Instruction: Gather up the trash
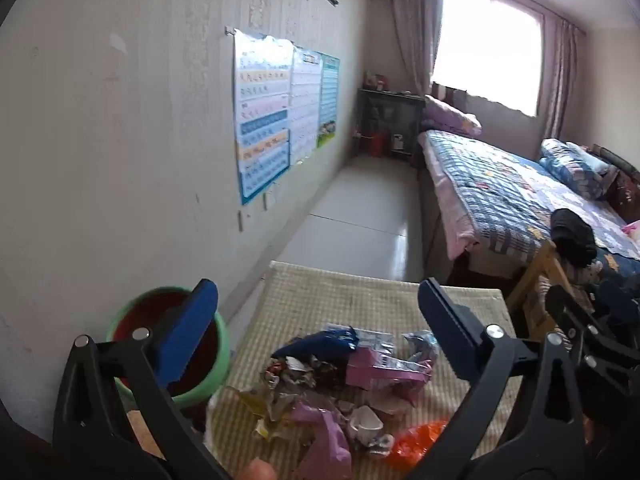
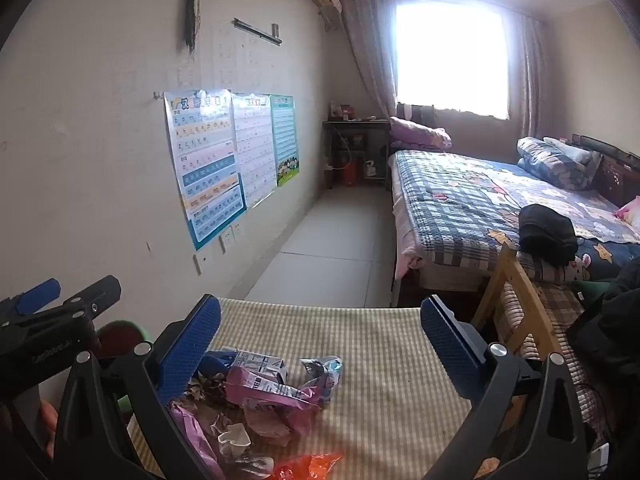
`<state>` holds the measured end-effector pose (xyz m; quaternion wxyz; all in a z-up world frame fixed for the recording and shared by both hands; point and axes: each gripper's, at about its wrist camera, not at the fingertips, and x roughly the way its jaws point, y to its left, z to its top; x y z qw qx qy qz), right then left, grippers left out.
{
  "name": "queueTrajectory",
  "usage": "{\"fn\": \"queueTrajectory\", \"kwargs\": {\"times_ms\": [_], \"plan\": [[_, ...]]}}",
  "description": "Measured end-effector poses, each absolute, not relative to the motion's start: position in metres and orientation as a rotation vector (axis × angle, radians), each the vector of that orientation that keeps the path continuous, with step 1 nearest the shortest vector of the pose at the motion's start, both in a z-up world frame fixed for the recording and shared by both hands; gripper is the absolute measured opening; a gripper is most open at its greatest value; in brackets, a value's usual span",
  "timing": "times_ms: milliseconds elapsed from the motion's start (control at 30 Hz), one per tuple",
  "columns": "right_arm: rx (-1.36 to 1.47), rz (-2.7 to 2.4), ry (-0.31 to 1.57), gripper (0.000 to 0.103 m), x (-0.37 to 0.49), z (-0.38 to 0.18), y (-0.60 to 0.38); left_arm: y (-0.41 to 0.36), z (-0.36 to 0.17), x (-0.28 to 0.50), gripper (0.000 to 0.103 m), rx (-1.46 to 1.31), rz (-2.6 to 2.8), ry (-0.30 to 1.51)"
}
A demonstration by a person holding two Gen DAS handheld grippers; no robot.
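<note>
Both grippers hang over the table, tilted down, nothing picked up yet. Left gripper has its jaws spread as wide as they go and empty; right gripper the same, wide and empty.

The trash pile sits on the checked tablecloth, low in the left wrist view between 5 and 7 o'clock. In it: a dark blue wrapper, a pink printed pack, a silvery foil wrapper, a purple plastic bag, a crumpled white paper cup and an orange wrapper at the near edge.

The green-rimmed trash bin stands on the floor just beside the table's left edge, at 8 o'clock, partly behind the left jaw. Likely put there so the left gripper can drop pieces with a short swing. The wide jaws probably suit bulky crumpled wrappers.

In the right wrist view the pile lies at 6–7 o'clock and the left gripper's body shows at 9 o'clock.

Writing: wall charts at 10 o'clock show letter rows, too blurred to read. Print on the pink pack and on the gripper body is illegible.
</note>
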<state>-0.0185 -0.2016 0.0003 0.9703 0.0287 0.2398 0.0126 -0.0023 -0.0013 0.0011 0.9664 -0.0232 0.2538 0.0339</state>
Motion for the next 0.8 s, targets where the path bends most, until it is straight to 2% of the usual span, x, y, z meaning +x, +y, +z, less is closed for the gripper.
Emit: {"fn": "queueTrajectory", "kwargs": {"times_ms": [100,300,500,700,800], "plan": [[0.065,0.023,0.48,0.096,-0.019,0.0,-0.202,-0.004,-0.003,-0.013,0.098,-0.04,0.095,0.493],[0.065,0.026,0.482,0.096,-0.017,-0.002,-0.196,0.007,0.002,0.0,0.098,-0.11,0.136,0.582],[0.072,0.024,0.469,0.096,-0.018,0.004,-0.196,0.01,0.006,-0.007,0.098,-0.144,0.069,0.483],[0.083,0.025,0.468,0.096,-0.018,0.005,-0.201,-0.005,0.005,-0.006,0.098,-0.006,0.134,0.485],[0.08,0.026,0.466,0.096,-0.018,0.006,-0.201,-0.001,0.006,-0.004,0.098,-0.034,0.113,0.502]]}}
